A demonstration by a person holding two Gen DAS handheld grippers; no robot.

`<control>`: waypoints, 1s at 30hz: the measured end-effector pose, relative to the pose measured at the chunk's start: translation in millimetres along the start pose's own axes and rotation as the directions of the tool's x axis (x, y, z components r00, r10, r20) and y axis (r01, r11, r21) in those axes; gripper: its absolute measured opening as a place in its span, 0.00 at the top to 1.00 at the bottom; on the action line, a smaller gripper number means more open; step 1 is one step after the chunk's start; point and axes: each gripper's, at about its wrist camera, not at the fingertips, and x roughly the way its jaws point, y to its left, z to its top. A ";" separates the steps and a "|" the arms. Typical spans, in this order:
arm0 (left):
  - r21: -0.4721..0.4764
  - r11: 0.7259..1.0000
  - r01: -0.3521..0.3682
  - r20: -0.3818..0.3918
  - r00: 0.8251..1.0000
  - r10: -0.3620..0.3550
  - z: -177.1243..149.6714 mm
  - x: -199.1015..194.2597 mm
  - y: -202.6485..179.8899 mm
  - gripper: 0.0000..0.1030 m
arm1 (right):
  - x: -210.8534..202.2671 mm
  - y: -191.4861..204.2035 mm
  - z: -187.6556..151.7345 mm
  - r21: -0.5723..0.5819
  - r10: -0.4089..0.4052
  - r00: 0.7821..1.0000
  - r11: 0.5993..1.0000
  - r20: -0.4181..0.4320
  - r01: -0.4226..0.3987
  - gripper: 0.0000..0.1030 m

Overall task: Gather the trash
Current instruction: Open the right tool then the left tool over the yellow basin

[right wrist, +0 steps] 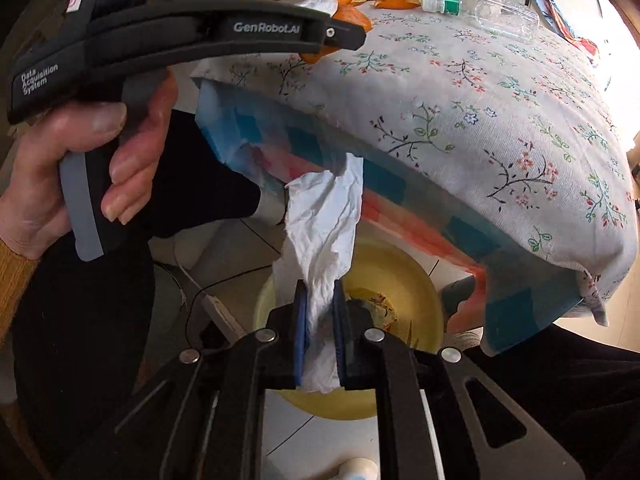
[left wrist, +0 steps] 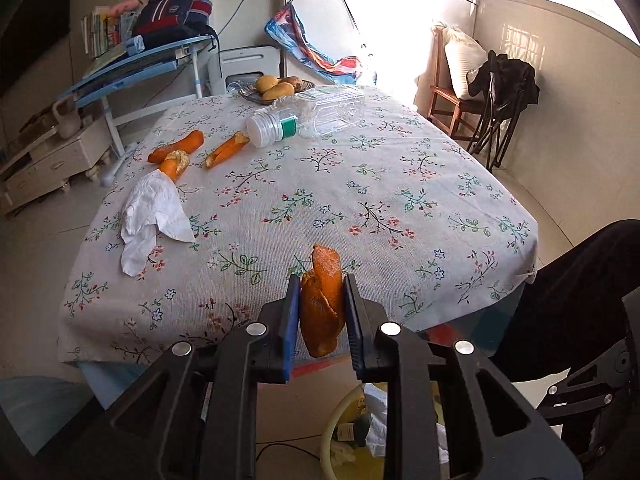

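Observation:
My left gripper (left wrist: 322, 284) is shut on a piece of orange peel (left wrist: 322, 304), held over the near edge of the flowered tablecloth (left wrist: 360, 184). More orange peels (left wrist: 178, 150) lie at the far left of the table beside a crumpled white tissue (left wrist: 154, 216) and a fallen clear plastic bottle (left wrist: 308, 116). My right gripper (right wrist: 320, 292) is shut on another white tissue (right wrist: 324, 224), hanging over a yellow bin (right wrist: 400, 280) on the floor below the table edge. The left gripper's body (right wrist: 180, 32), held by a hand (right wrist: 100, 168), shows at upper left in the right wrist view.
A plate of fruit (left wrist: 276, 86) stands at the table's far edge. A wooden chair (left wrist: 452, 92) with a pillow and dark clothing stands at the right. A blue desk (left wrist: 140, 64) with a backpack is at the back left. The yellow bin (left wrist: 340, 424) holds paper scraps.

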 end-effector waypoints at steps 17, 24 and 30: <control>0.201 0.967 0.158 -0.225 0.968 -0.111 -52.5 8.9 -55.5 0.71 | -80.2 -79.5 -22.2 0.399 -0.035 0.893 0.902 0.449 -0.166 0.39; 0.145 0.987 0.064 -0.122 0.991 -0.046 -43.2 -8.4 -42.0 0.41 | -81.6 -76.3 -18.4 0.415 -0.059 0.882 0.895 0.467 -0.160 0.35; -0.109 0.991 -0.074 0.029 0.997 0.077 -21.3 -32.8 13.0 0.24 | -82.8 -73.1 -18.8 0.416 -0.069 0.882 0.897 0.467 -0.150 0.33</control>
